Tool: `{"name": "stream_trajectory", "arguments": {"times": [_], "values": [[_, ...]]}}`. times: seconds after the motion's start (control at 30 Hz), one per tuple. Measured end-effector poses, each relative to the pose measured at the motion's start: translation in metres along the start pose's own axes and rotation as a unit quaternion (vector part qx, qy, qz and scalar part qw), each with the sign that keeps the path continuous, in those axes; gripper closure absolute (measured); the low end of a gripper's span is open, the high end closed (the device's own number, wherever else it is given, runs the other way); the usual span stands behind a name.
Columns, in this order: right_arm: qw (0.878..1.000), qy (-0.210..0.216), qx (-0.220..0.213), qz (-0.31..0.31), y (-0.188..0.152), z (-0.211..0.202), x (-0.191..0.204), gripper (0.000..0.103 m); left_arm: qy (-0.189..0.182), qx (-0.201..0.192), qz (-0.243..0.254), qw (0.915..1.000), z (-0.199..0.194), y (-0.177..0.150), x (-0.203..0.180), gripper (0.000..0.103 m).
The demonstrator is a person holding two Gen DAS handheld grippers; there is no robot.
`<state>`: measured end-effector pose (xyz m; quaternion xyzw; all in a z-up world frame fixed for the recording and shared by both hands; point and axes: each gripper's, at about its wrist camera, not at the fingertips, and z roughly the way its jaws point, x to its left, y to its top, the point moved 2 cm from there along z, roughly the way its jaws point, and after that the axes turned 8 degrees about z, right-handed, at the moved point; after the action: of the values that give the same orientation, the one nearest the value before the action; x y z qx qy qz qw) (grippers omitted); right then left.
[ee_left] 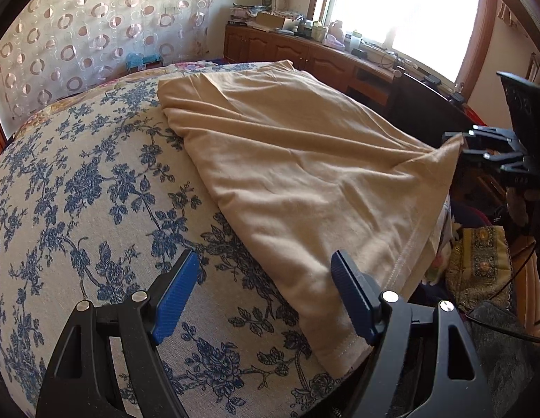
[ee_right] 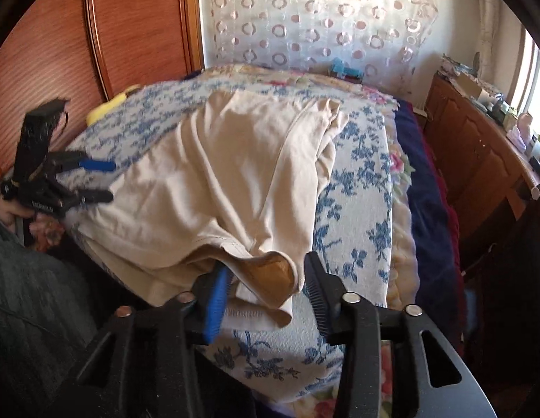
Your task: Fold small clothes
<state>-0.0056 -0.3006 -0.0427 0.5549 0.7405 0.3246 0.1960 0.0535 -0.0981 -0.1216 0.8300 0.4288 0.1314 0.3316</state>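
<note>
Here, in the left wrist view, the left gripper (ee_left: 264, 292) sits at the bottom of the frame with its blue pads spread wide and nothing between them; one pad hovers over the floral sheet (ee_left: 95, 181), the other lies at the near hem of the beige garment (ee_left: 304, 160), whether touching it I cannot tell. The garment spreads from the upper middle down to the lower right, and its right corner is pulled up into a peak at the right gripper (ee_left: 479, 146) at the right edge, though this view does not show the jaws clearly enough to read their grip. In the right wrist view, the right gripper (ee_right: 266, 292) fills the bottom; its jaws stand apart with a curled hem of the garment (ee_right: 214, 181) between them, the left pad against the cloth, the right pad clear of it, so it reads as released rather than clamped. The left gripper (ee_right: 102, 181) shows at the left edge, open, at the garment's far corner. The step in hand looks like taking hold of the hem corners to begin a fold. Next, each gripper needs to close firmly on its corner, then both should lift together and carry the hem toward the top of the frame.
</note>
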Motion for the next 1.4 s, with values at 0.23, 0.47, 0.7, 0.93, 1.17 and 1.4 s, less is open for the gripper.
{"name": "stream_trajectory", "arguments": {"times": [0.23,0.47,0.7,0.93,1.17,1.4], "values": [[0.997,0.006,-0.055,0.051,-0.001,-0.002,-0.004,0.050,-0.006,0.012,0.007,0.9999,0.004,-0.006,-0.006,0.024],[0.993,0.000,-0.107,0.046,-0.002,-0.024,-0.001,0.038,-0.007,0.011,0.009,0.9999,0.004,-0.007,-0.007,0.024],[0.997,-0.026,-0.017,0.070,-0.026,0.024,-0.004,0.035,-0.013,0.013,0.020,0.9996,0.001,-0.009,-0.010,0.041],[0.995,-0.010,0.039,0.090,-0.063,0.045,-0.008,0.035,-0.040,0.016,0.025,0.9988,-0.002,-0.012,-0.015,0.070],[0.997,0.029,0.056,0.052,-0.062,0.039,0.011,0.087,-0.061,-0.016,0.019,0.9978,-0.018,-0.003,-0.019,0.094],[0.996,0.079,-0.011,0.045,-0.017,0.010,0.003,0.094,-0.040,-0.095,-0.007,0.9947,-0.054,0.051,0.013,0.094]]}}
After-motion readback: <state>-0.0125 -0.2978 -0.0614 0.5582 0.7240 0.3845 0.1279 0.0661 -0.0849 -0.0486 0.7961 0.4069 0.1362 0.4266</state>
